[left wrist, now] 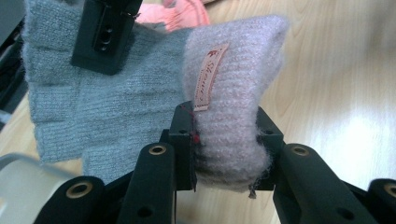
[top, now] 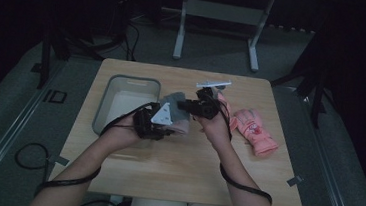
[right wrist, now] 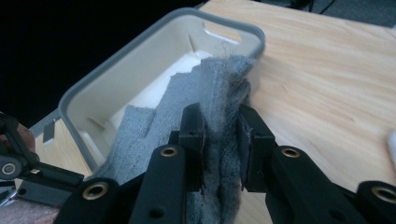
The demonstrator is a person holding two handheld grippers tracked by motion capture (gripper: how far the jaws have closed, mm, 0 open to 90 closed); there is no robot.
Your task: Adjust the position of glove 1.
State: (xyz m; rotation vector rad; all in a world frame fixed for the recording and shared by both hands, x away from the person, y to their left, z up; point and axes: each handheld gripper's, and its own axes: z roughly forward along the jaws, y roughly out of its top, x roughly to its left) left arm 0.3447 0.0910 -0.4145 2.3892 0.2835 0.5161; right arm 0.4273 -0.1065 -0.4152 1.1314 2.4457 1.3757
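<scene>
Clamped in my left gripper [left wrist: 224, 154] is the grey glove's [left wrist: 107, 116] pink cuff, my right gripper [right wrist: 219, 140] pinching its fingers, bin [top: 105, 101] at nine o'clock.

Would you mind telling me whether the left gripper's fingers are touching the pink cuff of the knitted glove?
Touching. The left gripper view shows both fingers pressed into the pink cuff, squeezing the knit between them.

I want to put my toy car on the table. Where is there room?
The table is bare along the near edge, under the forearms, and at the far right corner behind the pink glove. It is crowded in the middle, where both tools hold the grey glove beside the bin.
</scene>
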